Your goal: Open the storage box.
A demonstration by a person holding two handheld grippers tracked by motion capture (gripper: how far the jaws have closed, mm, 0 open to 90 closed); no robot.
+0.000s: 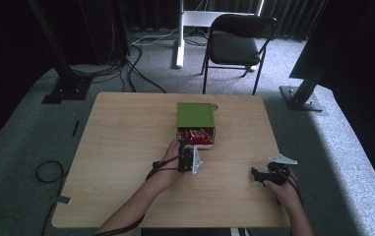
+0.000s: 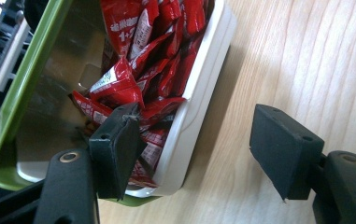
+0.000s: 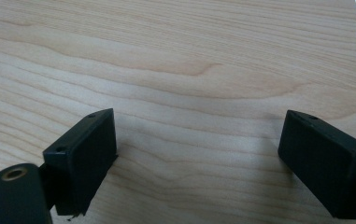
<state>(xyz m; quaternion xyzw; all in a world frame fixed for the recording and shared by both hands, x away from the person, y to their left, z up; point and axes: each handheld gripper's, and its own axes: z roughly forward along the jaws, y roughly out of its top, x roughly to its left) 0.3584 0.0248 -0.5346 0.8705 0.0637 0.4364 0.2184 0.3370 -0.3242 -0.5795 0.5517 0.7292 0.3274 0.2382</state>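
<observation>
A white box (image 2: pixel 203 79) with a raised green lid (image 1: pixel 195 115) is seen on the table (image 1: pixel 126 137), packed with red sachets (image 2: pixel 152 70). The left claw (image 1: pixel 189 158) is held spread at the box's near edge, one jaw over the sachets, the other outside the wall. The wall could be caught and the box dragged or tipped if the jaws were pressed together here. The right claw (image 1: pixel 260 176), also spread, is held over bare table well right of the box.

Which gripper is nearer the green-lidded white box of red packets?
Left. The left gripper is at the green-lidded white box, jaws open astride its white rim over the red packets. The right gripper sits apart, open over the bare wooden table.
</observation>
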